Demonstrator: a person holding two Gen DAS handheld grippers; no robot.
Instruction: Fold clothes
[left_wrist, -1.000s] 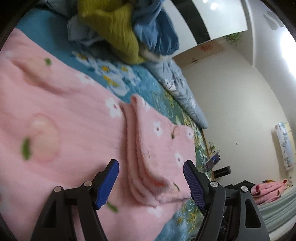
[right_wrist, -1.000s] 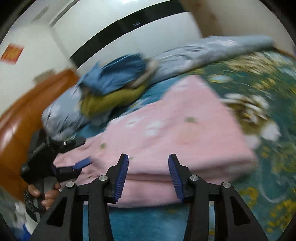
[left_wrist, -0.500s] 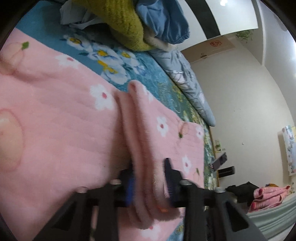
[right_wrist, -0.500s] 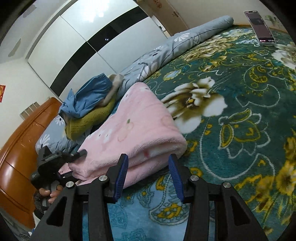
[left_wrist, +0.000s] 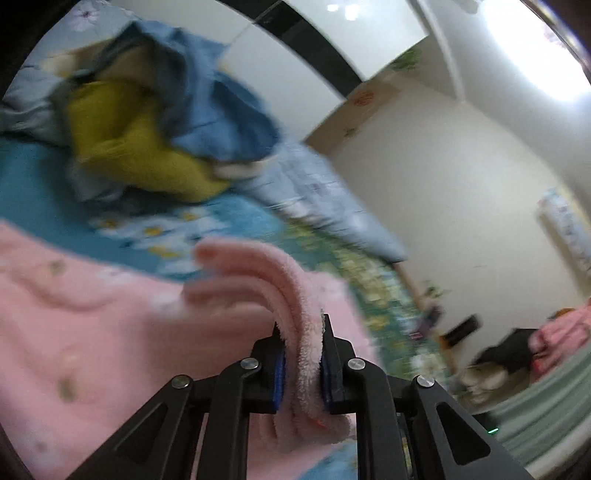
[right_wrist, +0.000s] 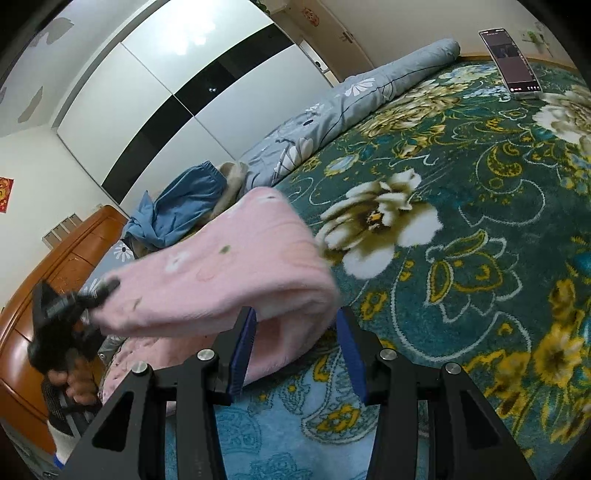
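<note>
Left wrist view has your left gripper (left_wrist: 302, 363) clamped hard on the stacked edge of the pink blanket (left_wrist: 110, 325), several fleecy layers pinched between the blue pads and lifted off the bedspread (left_wrist: 44, 192). Right wrist view shows the same pink blanket (right_wrist: 229, 280) raised near the headboard side of the bed, its far end hanging from that left gripper (right_wrist: 88, 295), while your right gripper (right_wrist: 295, 347) sits with its jaws apart around the near folded corner, not yet biting, as far as I can tell.

You look to be mid-fold: one end is up, the other is waiting for a grip. Next move, I'd judge, is to close the right claw on that corner so both ends rise level, then carry the fold over onto the rest of the blanket lying on the bedspread (right_wrist: 461, 258).

Mind the pile of unfolded clothes (left_wrist: 155, 122) by the rolled quilt (right_wrist: 351, 99) at the far edge; keep the blanket clear of it.
</note>
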